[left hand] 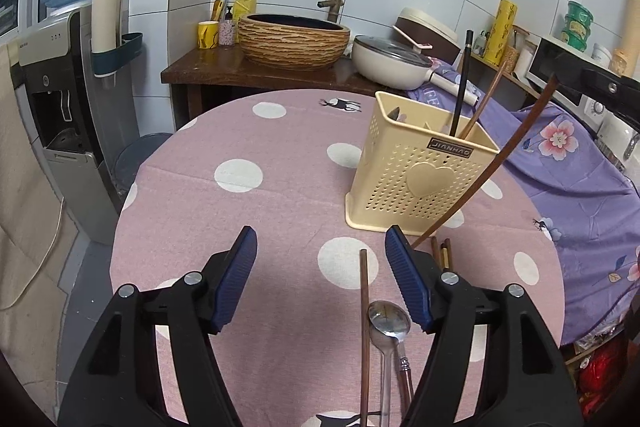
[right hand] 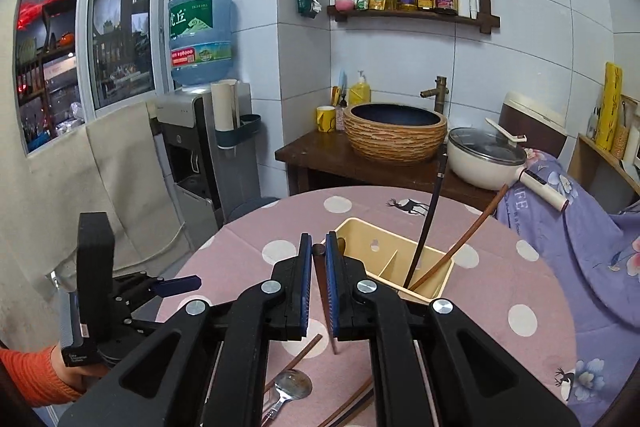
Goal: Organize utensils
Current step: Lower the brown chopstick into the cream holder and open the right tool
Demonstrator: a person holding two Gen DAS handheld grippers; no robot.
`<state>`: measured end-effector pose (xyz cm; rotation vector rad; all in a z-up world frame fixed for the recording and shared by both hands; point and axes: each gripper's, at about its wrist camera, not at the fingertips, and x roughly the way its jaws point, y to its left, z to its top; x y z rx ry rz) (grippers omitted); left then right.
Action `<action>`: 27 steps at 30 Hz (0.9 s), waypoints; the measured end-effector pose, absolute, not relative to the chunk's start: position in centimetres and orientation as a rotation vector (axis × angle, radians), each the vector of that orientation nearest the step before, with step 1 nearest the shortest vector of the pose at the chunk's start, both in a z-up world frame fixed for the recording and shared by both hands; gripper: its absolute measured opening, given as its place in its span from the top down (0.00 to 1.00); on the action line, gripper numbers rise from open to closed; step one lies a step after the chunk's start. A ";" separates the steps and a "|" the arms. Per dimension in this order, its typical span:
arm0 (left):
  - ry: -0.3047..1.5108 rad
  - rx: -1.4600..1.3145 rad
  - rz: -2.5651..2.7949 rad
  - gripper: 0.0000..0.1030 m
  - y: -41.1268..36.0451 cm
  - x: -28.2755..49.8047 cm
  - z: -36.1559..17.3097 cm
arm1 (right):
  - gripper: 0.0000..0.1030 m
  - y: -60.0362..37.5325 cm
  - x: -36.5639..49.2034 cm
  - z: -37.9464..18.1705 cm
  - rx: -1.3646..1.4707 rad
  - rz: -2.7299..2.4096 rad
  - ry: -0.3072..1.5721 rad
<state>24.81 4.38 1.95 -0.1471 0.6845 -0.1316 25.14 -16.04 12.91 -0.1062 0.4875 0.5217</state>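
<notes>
While I look down both wrist cameras, this is what I can report.

Right tongs [right hand: 319, 287]: closed tight on a dark brown chopstick [right hand: 320, 269], which runs between my two blue pads; its blunt end shows at the pad tips and its thin point hangs free below them, above the table.
Same chopstick from the left camera: a long brown stick [left hand: 486, 169] slanting in the air across the front of the holder, its top end near the right tongs' black body at the frame edge.
Left tongs [left hand: 320, 275]: open wide, nothing between the pads, hovering over the pink spotted table [left hand: 240, 211].
Utensil holder [left hand: 420, 163]: cream, perforated, upright on the table, divided into compartments; a black stick [left hand: 462, 87] and a brown stick [left hand: 486, 99] stand in one of them, leaning.
Loose items on the table: a brown chopstick [left hand: 364, 339] and a metal spoon [left hand: 389, 323] lie side by side under the left tongs.
More sticks: a few ends [left hand: 441, 251] show just past my left tongs' right pad; I think they are chopsticks, but most of them is hidden.
Person: an orange sleeve [right hand: 32, 375] at the handle of the left tongs.
</notes>
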 end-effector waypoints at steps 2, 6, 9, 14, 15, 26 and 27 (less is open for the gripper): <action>0.681 -0.142 -0.135 0.35 4.4 24.5 2.2 | 0.93 -15.8 25.5 13.7 -0.090 0.526 0.506; 0.679 -0.131 -0.136 0.35 4.5 24.2 2.3 | 0.93 -16.3 25.7 15.5 -0.041 0.532 0.528; 0.673 -0.134 -0.135 0.35 4.7 24.1 2.5 | 0.93 -17.0 26.2 18.3 0.011 0.551 0.510; 0.648 -0.132 -0.139 0.35 4.5 23.9 3.1 | 0.93 -17.4 27.5 23.2 0.008 0.495 0.419; 0.637 -0.129 -0.138 0.33 4.4 23.8 3.3 | 0.93 -17.5 27.9 24.0 0.013 0.485 0.406; 0.578 -0.111 -0.133 0.24 3.6 23.3 4.0 | 0.93 -16.1 33.9 19.3 0.000 0.347 0.471; 0.581 -0.114 -0.135 0.24 3.5 23.2 3.9 | 0.93 -16.1 34.3 18.3 0.000 0.341 0.491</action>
